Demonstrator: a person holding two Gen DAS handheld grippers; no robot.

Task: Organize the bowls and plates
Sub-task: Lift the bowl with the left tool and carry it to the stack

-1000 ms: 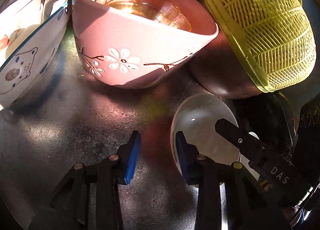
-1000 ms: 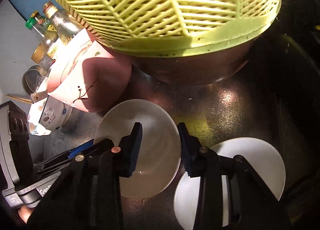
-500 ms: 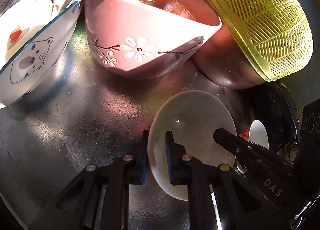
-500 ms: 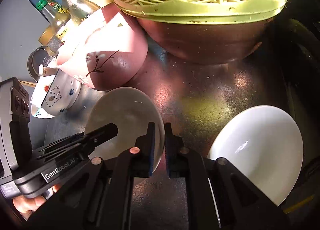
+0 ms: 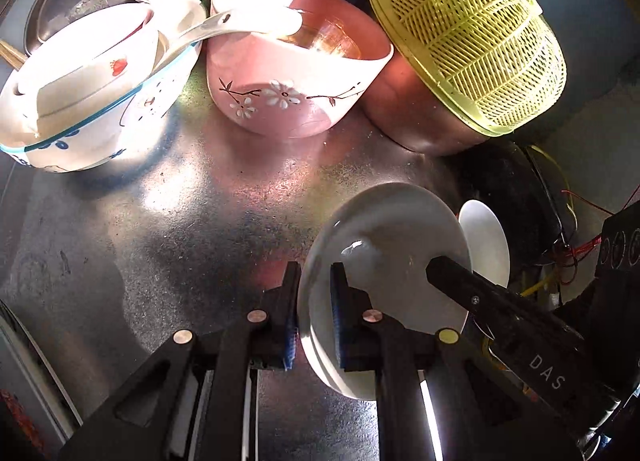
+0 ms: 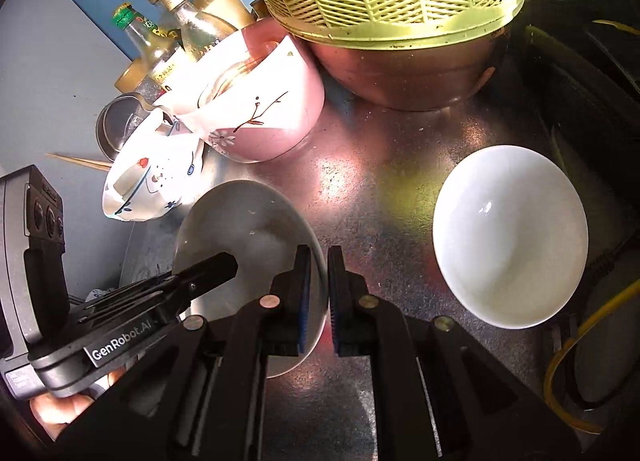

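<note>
Both grippers on one dish. My left gripper (image 5: 314, 311) has its jaws clamped on the left rim of the small white bowl (image 5: 384, 261), one blue pad outside the wall and one inside. My right gripper (image 6: 319, 293) pinches the opposite rim of the same bowl, jaws clenched tight on the thin edge. Left jaws have just been closing, with the bowl rim between them; right jaws likewise just came shut on the rim.

The bowl sits tilted over the grey metal worktop (image 5: 180, 221), held between the two grippers; I can't tell if its base touches the surface.

A second white bowl (image 6: 510, 235) lies well apart to the right on the worktop, open side up, tilted a bit. In the left wrist view only a sliver of it peeks out behind the held bowl.

At the back: pink flowered bowl (image 5: 296, 73) with a clear glass (image 5: 328, 39) inside; beside it on the left a white bear-print bowl (image 5: 92, 101) holding smaller dishes and a white ladle-like spoon (image 5: 224, 23) bridging both bowls. To the right a yellow plastic strainer (image 5: 472, 45) leans on a brown metal bowl (image 5: 404, 101). Bottles (image 6: 176, 33) stand behind against the blue wall. A hand (image 6: 60, 409) shows low in the right wrist view, gripping the left tool.
</note>
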